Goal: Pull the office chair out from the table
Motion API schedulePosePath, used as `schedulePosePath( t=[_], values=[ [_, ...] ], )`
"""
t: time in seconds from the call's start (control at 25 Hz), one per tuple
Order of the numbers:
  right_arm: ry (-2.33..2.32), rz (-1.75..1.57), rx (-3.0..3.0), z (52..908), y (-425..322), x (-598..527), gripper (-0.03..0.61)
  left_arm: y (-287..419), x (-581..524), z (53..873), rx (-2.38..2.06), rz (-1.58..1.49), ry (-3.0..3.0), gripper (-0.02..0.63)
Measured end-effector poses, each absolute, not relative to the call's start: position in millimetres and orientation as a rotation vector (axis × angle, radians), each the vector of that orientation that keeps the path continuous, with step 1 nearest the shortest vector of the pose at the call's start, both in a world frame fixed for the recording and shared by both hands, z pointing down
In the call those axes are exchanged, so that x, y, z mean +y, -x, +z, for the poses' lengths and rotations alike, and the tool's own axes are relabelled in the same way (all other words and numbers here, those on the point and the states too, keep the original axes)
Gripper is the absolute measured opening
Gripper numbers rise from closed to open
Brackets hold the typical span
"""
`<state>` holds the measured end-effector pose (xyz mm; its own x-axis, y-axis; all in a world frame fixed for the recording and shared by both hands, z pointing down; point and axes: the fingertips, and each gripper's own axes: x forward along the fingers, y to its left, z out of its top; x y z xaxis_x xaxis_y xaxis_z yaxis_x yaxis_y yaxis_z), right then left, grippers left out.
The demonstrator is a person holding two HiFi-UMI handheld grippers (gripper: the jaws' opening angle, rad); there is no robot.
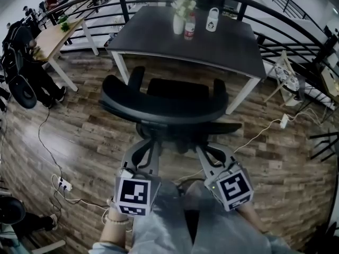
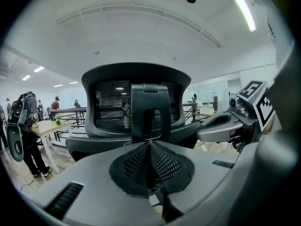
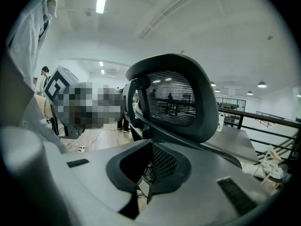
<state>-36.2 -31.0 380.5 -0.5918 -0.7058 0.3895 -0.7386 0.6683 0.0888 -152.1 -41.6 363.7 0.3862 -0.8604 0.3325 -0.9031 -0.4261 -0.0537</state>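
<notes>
A black office chair (image 1: pixel 164 107) with a mesh back faces the dark table (image 1: pixel 222 44), its seat just at the table's near edge. Both grippers are behind the chair's back, low down near its spine. My left gripper (image 1: pixel 153 144) is shut, its pads pressed together with nothing seen between them. My right gripper (image 1: pixel 203 150) is also shut and looks empty. In the left gripper view the chair back (image 2: pixel 136 102) and headrest stand straight ahead past the left gripper (image 2: pixel 149 142). The right gripper (image 3: pixel 150 142) sees the chair back (image 3: pixel 174 98) from its side.
On the table stand a white vase (image 1: pixel 179 21), a red-labelled bottle (image 1: pixel 189 28) and a white jug (image 1: pixel 212 20). Cables and a power strip (image 1: pixel 63 184) lie on the wooden floor at left, another strip (image 1: pixel 284 120) at right. People stand by a wooden desk (image 1: pixel 53 38). A railing runs behind.
</notes>
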Motion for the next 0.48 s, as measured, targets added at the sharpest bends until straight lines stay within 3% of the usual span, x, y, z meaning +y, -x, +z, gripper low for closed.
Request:
schedulePosePath(
  t=[0.48],
  values=[
    [-1.127,0.115,-2.501,378.5,38.2,-31.5,0.003,154.1,-43.3,359.6,-1.624,0.43,-2.491,0.008]
  ],
)
